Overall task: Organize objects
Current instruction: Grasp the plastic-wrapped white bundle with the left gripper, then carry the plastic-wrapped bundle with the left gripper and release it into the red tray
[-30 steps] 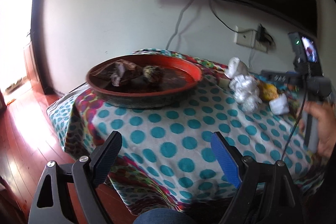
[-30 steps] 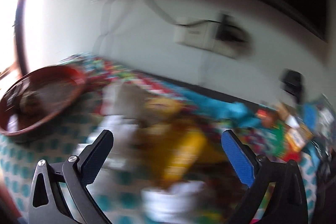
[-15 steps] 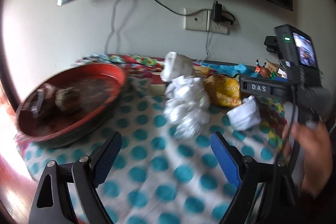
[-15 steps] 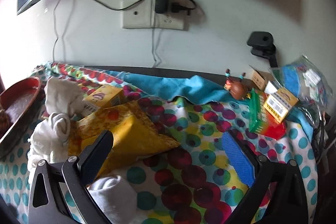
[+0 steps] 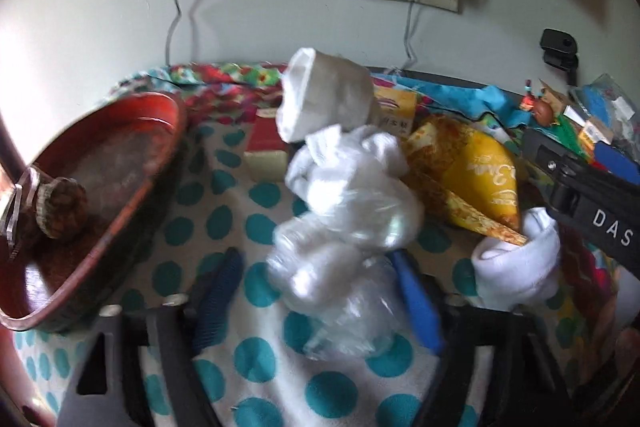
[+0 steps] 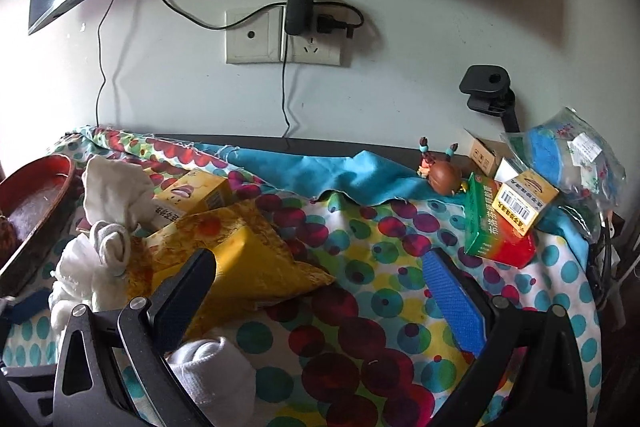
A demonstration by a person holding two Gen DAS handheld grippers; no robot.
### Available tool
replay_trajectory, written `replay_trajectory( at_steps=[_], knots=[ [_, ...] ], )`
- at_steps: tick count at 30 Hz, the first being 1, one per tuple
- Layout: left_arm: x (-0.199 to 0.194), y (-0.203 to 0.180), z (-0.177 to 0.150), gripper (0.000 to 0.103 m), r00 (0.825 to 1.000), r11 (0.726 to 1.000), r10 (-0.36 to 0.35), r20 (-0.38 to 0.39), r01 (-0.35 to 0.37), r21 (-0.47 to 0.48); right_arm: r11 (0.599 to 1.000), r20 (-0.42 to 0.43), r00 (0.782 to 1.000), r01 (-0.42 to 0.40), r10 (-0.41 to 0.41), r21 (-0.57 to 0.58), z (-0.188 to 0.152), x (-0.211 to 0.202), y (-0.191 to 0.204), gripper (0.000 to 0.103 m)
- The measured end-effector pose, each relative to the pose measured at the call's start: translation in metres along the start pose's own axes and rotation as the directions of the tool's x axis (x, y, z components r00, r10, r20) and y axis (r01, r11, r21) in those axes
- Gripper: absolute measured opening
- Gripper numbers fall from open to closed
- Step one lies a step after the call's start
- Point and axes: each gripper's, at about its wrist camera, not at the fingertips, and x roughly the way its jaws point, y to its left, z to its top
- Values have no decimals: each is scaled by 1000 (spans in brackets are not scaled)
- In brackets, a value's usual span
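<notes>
A clear plastic bag of white cloth (image 5: 344, 227) lies on the dotted tablecloth (image 5: 256, 351), and my left gripper (image 5: 316, 291) is open with its jaws on either side of the bag's lower end. A white sock (image 5: 324, 95) stands behind it. A yellow snack bag (image 5: 476, 175) and a rolled white sock (image 5: 516, 271) lie to the right. My right gripper (image 6: 324, 287) is open and empty above the tablecloth, beside the yellow snack bag (image 6: 244, 259). The rolled sock (image 6: 216, 371) sits under its left finger (image 6: 188, 291).
A red bowl (image 5: 132, 195) holding a brown nut-like object stands at the left. Green and yellow boxes (image 6: 504, 223), a small figurine (image 6: 440, 175) and a packet lie at the back right. A yellow box (image 6: 196, 195) sits by the wall. Cables hang from a socket (image 6: 280, 39).
Both grippers have moved forward and right over the table. The left gripper has closed in on the plastic bag, which now lies between its jaws. The right view has steadied.
</notes>
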Motion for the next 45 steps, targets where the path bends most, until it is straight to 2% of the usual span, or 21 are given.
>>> replay_trajectory(
  at_steps=[1,7,19,28,31,34,41,45],
  knots=[
    [0,-1,-1,54,1000,1000,2,-1,-2,5,1000,0,1000,-1,1,4,0,0,-1,103],
    [-4,-2,-3,46,1000,1000,1,16,0,-3,1000,-10,1000,-1,1,16,0,4,-3,103],
    [-19,13,-6,44,999,999,18,46,-16,-38,1000,-32,999,12,-12,-18,0,9,4,103],
    [-46,30,-2,44,995,998,46,93,-42,-39,1000,-39,999,12,-13,-26,0,11,6,103],
    [-61,51,3,44,990,996,69,120,-62,-67,999,-42,999,10,-11,-30,-1,12,6,103],
    [-69,84,6,44,984,988,128,128,-114,-106,999,-44,999,6,-7,-33,-1,12,7,103],
    [-61,184,-6,44,963,939,265,44,-247,-240,999,-44,999,5,-6,-34,-1,12,8,103],
    [-53,205,-11,44,958,928,286,14,-274,-251,999,-42,999,2,-4,-40,-1,12,8,103]
  ],
)
